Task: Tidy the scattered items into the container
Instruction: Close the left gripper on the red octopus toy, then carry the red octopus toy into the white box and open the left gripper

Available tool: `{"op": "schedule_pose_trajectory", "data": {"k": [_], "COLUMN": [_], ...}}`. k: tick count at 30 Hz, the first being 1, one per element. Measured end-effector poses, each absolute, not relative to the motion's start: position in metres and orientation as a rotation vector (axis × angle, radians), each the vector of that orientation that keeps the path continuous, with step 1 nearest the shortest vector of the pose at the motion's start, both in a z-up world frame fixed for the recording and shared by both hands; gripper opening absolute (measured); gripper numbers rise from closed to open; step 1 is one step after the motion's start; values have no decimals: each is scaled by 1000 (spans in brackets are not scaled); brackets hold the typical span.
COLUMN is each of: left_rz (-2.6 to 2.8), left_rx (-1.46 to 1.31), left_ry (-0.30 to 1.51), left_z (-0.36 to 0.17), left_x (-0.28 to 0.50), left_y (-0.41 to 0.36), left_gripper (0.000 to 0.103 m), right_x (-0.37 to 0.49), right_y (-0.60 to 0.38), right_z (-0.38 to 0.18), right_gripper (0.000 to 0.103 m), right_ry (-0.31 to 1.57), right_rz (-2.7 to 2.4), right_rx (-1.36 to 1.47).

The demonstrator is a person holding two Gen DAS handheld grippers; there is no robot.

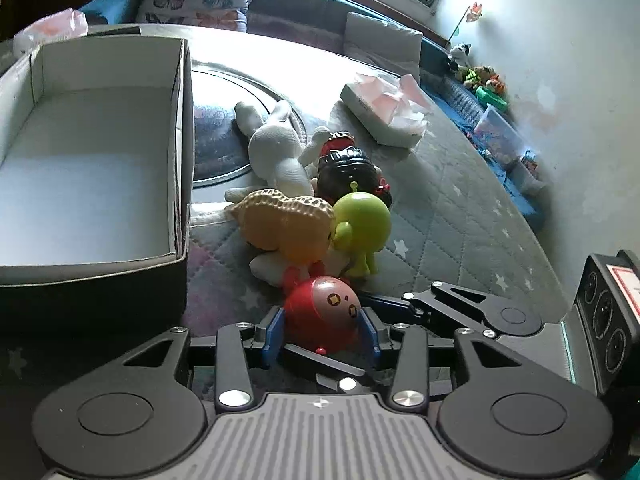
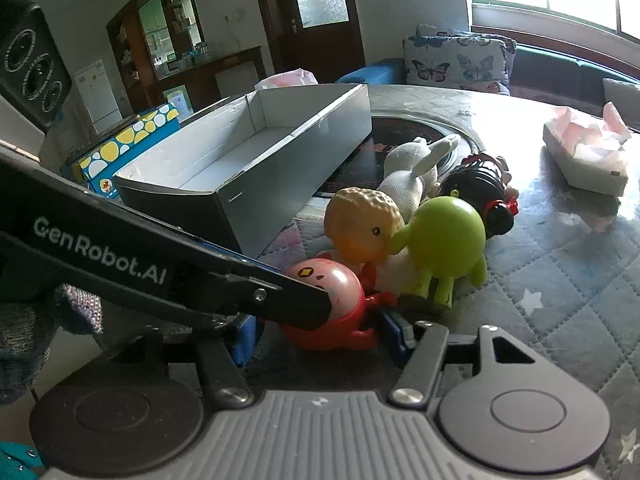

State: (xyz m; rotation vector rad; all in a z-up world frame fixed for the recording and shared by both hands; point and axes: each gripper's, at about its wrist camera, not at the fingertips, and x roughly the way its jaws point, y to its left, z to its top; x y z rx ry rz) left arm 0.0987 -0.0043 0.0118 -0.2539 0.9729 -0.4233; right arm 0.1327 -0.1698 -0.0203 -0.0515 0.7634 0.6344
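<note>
Gripping a red round toy from two sides at once. Left gripper: blue pads laid flat against the left and right flank of this toy, jaws clamped on it, fairly wide because of the round body. Right gripper: jaws apart around the same toy, one blue pad just beside its small red arm, the other half hidden behind a black finger of the left gripper; not possible to tell whether pressing or only near. Seen from the right wrist, that black finger crossing from the left and covering part of the pink face.

Toy low at the near edge of the quilted cloth with stars, outside the container; resting or slightly lifted, cannot tell. Just behind it, a tight heap: peanut-shaped figure touching a green round figure, then a white plush rabbit lying on its side and a black-haired doll. Left of the heap, open cardboard box, white inside, dark outside, standing near the toys but apart from the red one. Farther back on the right, a tissue box.
</note>
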Motion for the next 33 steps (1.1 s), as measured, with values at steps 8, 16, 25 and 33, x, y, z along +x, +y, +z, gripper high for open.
{"op": "schedule_pose_trajectory", "data": {"k": [8,16,25,33], "left_rz": [-432,-382,-237,-139], "left_rx": [-251,-269,-340,-395], "left_ry": [910,765,713,790], "left_z": [30,70,87,61], "left_x": [84,74,105,138], "left_y": [2,33,102,148], "left_gripper": [43,43,43,43], "right_x": [124,127,174,218], "right_y": [-165,-146,-76,-17], "right_z": [-7,31,51,31], "right_gripper": [62,61,61,61], "right_ry": [724,607,543,658], "right_rz": [641,698,825,922], "right_rx": [-84,-119,-181,-185]}}
